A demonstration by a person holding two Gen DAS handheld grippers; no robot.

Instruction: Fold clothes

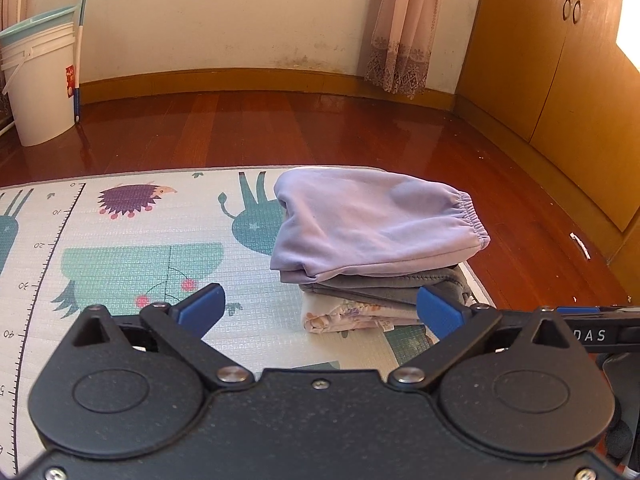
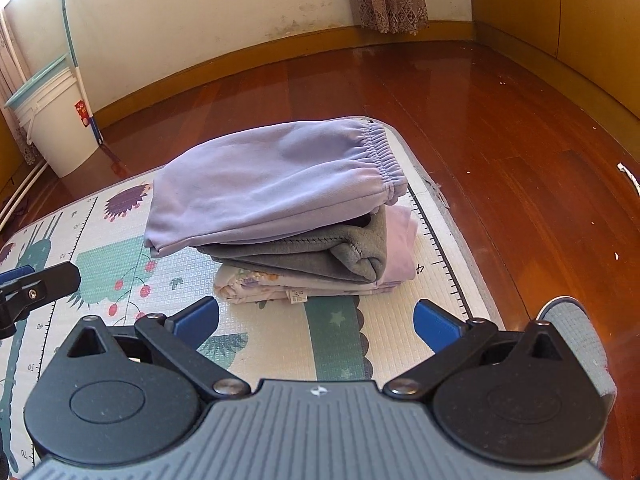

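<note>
A stack of folded clothes sits on the patterned play mat [image 1: 120,240] [image 2: 340,344] near its far right corner. A lilac garment with an elastic waistband [image 1: 372,224] [image 2: 272,184] lies on top. Under it is a folded grey garment [image 1: 384,286] [image 2: 304,256], and at the bottom a pale floral one [image 1: 348,316] [image 2: 256,288]. My left gripper [image 1: 320,312] is open, just short of the stack, with nothing between its blue pads. My right gripper [image 2: 316,320] is also open and empty, in front of the stack. The left gripper's finger [image 2: 36,284] shows at the left edge of the right wrist view.
A red-brown wooden floor [image 1: 280,132] [image 2: 500,120] surrounds the mat. A white bucket [image 1: 40,80] [image 2: 60,120] and a mop handle [image 1: 78,60] stand by the far wall. A lace curtain [image 1: 404,28] hangs at the back. Yellow wooden cabinets [image 1: 560,60] line the right side.
</note>
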